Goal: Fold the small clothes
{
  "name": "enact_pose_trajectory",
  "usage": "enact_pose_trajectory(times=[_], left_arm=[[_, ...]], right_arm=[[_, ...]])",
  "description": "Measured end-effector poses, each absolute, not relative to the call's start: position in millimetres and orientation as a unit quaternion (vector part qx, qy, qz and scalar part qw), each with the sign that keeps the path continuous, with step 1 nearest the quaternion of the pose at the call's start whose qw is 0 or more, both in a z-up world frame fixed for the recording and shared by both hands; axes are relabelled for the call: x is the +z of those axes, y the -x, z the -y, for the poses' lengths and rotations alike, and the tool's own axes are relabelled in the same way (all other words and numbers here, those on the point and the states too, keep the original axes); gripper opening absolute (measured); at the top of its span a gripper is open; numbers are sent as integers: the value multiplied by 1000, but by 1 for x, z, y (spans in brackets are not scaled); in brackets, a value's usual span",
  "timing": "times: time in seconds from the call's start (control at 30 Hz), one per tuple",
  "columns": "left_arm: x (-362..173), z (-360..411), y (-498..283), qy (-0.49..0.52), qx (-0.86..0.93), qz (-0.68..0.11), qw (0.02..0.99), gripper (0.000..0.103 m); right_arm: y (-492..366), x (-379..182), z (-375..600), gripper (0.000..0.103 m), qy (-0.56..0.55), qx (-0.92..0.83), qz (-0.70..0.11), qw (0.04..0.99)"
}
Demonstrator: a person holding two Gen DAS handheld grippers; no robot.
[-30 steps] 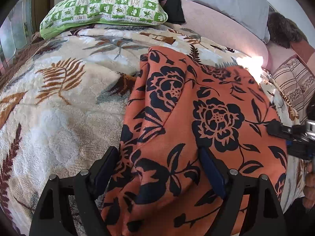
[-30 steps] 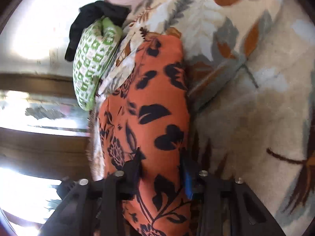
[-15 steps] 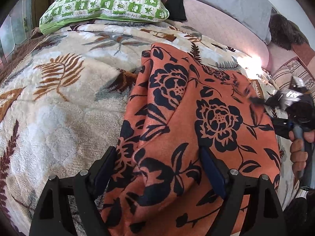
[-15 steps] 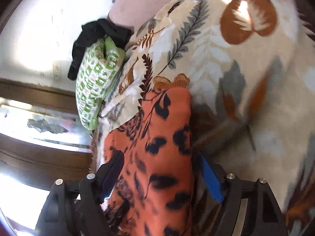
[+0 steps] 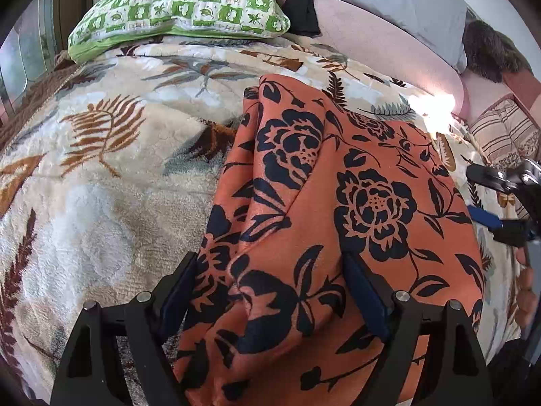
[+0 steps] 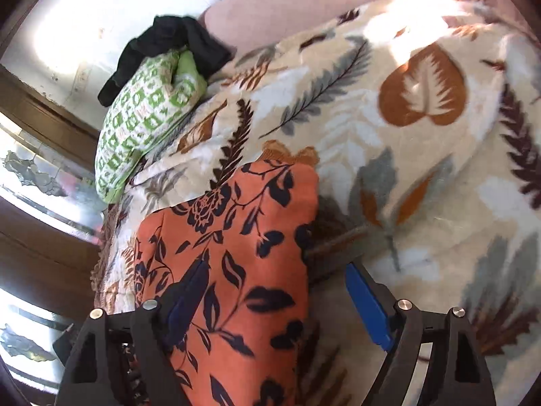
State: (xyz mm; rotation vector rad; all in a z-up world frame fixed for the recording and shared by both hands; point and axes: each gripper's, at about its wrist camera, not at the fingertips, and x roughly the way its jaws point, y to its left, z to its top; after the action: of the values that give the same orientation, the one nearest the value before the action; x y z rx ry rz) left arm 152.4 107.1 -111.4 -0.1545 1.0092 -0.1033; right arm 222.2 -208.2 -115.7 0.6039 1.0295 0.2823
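Observation:
An orange garment with black flowers (image 5: pixel 338 209) lies folded on the leaf-patterned blanket (image 5: pixel 101 176). My left gripper (image 5: pixel 270 291) is open, its fingers straddling the garment's near edge. My right gripper (image 6: pixel 274 297) is open over the garment's side edge (image 6: pixel 243 243), one finger above the cloth and one above the blanket. It also shows at the right of the left wrist view (image 5: pixel 497 203), apart from the garment.
A green checked pillow (image 5: pixel 179 10) lies at the head of the bed with a black cloth (image 5: pixel 297 6) beside it. A grey pillow (image 5: pixel 399 3) and a striped cushion (image 5: pixel 503 135) lie at the far right. A pink sheet (image 6: pixel 304 3) shows beyond the blanket.
My right gripper has opened, let go of the garment and drawn back from it. The garment has settled flat. My left gripper has stayed open in place.

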Motion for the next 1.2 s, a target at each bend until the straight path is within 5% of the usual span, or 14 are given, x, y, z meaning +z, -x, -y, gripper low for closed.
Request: enact_pose_trajectory(times=[0.07, 0.13, 0.17, 0.27, 0.37, 0.57, 0.6, 0.63, 0.7, 0.9, 0.97, 1.03, 1.2], left_arm=[[-111, -106, -151, 70, -47, -480, 873, 86], [-111, -107, -150, 74, -48, -480, 873, 86], [-111, -109, -150, 82, -50, -479, 873, 86], [-99, -122, -139, 106, -59, -470, 875, 86], [-69, -145, -114, 128, -66, -434, 890, 86], [-88, -181, -89, 256, -122, -474, 834, 86], [-100, -183, -93, 270, -124, -497, 815, 76], [-116, -184, -98, 284, -120, -530, 790, 24], [-140, -194, -102, 342, -115, -562, 744, 21], [-97, -176, -98, 250, -110, -550, 789, 28], [-72, -174, -102, 230, -119, -530, 808, 46], [-47, -177, -112, 230, -136, -496, 826, 77], [-56, -157, -184, 199, -154, -511, 822, 79]], right_arm=[[-208, -129, 205, 84, -321, 184, -504, 780], [-205, -153, 195, 36, -294, 212, -553, 750], [-204, -157, 194, 35, -291, 209, -554, 751], [-196, -141, 200, 37, -286, 192, -540, 768], [-177, -111, 191, 71, -198, 159, -524, 813], [-133, -71, 167, 71, -197, 239, -453, 836], [-133, -74, 157, 71, -201, 264, -455, 826], [-133, -80, 151, 71, -207, 280, -464, 815], [-138, -106, 141, 72, -204, 276, -507, 791], [-136, -116, 148, 72, -207, 288, -504, 787], [-135, -119, 151, 72, -213, 293, -503, 785], [-133, -120, 154, 72, -220, 298, -502, 782], [-134, -124, 150, 72, -235, 307, -493, 779]])
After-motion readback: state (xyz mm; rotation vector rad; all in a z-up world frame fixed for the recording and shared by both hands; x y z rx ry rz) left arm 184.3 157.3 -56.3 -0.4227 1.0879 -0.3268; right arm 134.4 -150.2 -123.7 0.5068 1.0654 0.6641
